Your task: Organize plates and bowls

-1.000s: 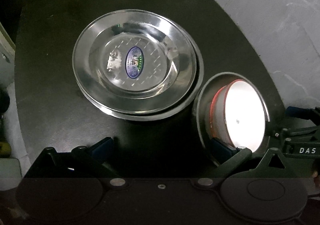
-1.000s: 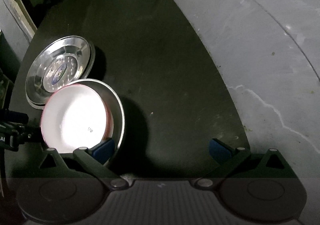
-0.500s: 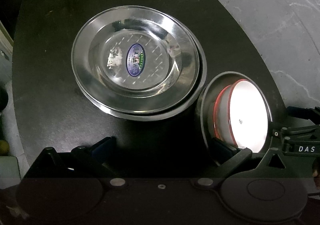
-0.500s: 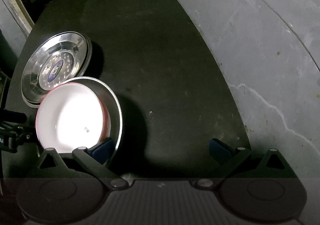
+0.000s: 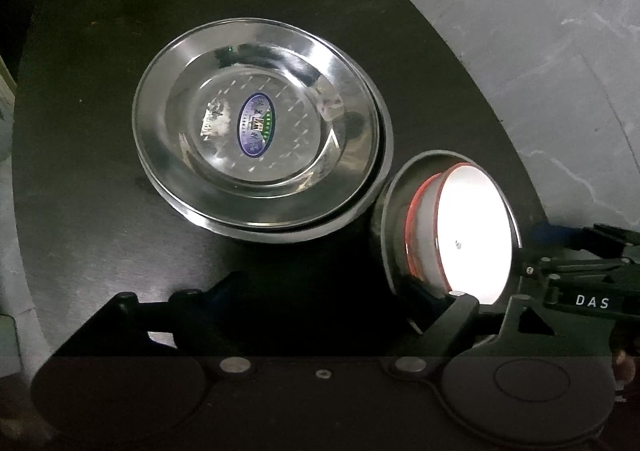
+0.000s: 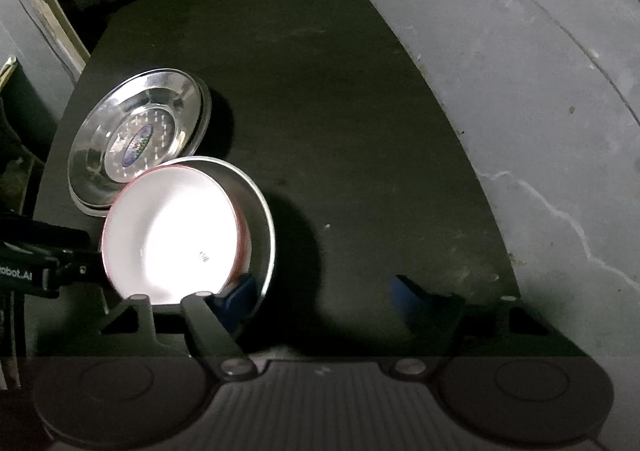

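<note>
A dark round surface (image 6: pixel 320 111) is being viewed from two wrist cameras, with grey concrete floor (image 6: pixel 540 91) lying beyond its right edge. Two shallow steel plates (image 5: pixel 256 127) are being kept as a nested stack on the left of the surface, the upper one carrying an oval blue sticker (image 5: pixel 256 125) at its centre. Just to the right of that stack, and nearer, a white bowl with a red rim (image 6: pixel 172 235) is being seen seated inside a steel bowl (image 6: pixel 262 235); the pair appears tilted, though whether it is being lifted off the surface cannot be told. The left claw (image 5: pixel 340 299) is being held wide apart, its right finger reaching against the near edge of the bowl pair and its left finger lying over bare surface. The right claw (image 6: pixel 320 291) is also being held wide apart, its left blue pad tucked inside the steel bowl's near wall and its right finger well apart over bare surface. The step in hand is judged to be the gathering of the bowls beside the plates. Next, a firm closing on the bowl wall is being called for, then a level setting-down clear of the plate stack.
</note>
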Demonstrator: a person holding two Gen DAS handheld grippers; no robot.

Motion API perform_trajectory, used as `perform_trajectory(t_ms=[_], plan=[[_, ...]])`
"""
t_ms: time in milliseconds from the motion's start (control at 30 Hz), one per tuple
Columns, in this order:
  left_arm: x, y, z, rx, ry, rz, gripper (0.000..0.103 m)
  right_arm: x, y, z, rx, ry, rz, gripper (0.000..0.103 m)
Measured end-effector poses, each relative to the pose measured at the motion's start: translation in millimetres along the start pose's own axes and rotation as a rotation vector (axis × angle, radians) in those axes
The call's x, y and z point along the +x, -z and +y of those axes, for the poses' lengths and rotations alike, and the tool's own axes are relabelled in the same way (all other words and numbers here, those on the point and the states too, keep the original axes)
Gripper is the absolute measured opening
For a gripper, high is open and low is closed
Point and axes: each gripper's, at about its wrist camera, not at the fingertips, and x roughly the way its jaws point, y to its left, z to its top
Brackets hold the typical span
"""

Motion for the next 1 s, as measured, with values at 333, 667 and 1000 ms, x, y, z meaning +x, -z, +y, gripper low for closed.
perform_trajectory(t_ms=[333,667,1000], plan=[[-2.4,2.8,2.7,-0.032,0.101,-0.017,0.057,-0.7,0.0,2.5,-0.018,-0.094,0.005,0.043],[-1.1,0.4,-7.5,0.002,0.167,-0.022,0.023,1.1,0.0,9.4,-0.046,-0.158,0.017,0.022],[2.6,-1.8,-12.8,0.029,0.167,-0.019,0.019,4.6,0.4,6.4,-0.038,-0.181,0.029,0.022]])
